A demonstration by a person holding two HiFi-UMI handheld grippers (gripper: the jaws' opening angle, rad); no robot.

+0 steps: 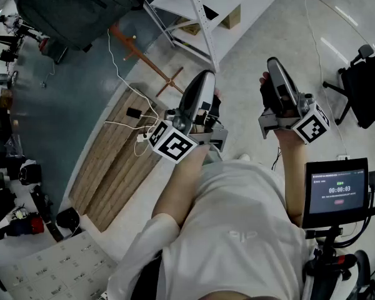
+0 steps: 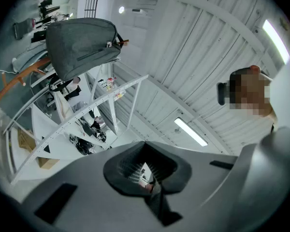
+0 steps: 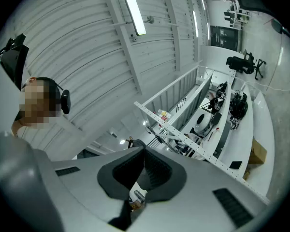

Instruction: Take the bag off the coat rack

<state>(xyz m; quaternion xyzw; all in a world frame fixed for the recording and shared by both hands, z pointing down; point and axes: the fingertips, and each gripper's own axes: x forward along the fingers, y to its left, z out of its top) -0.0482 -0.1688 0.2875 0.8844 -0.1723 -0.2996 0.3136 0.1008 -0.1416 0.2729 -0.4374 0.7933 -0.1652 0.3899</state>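
grey bag (image 2: 82, 45) on rack (image 1: 144, 58); left hand-held gripper (image 1: 203, 83), right hand-held gripper (image 1: 276, 67) tilted upward, jaws pressed together, empty.

One readable timer
The screen (image 1: 337, 192) at the head view's lower right shows 00:00:03; its other lines and the printed sheets (image 1: 50, 270) on the floor are too small to read.
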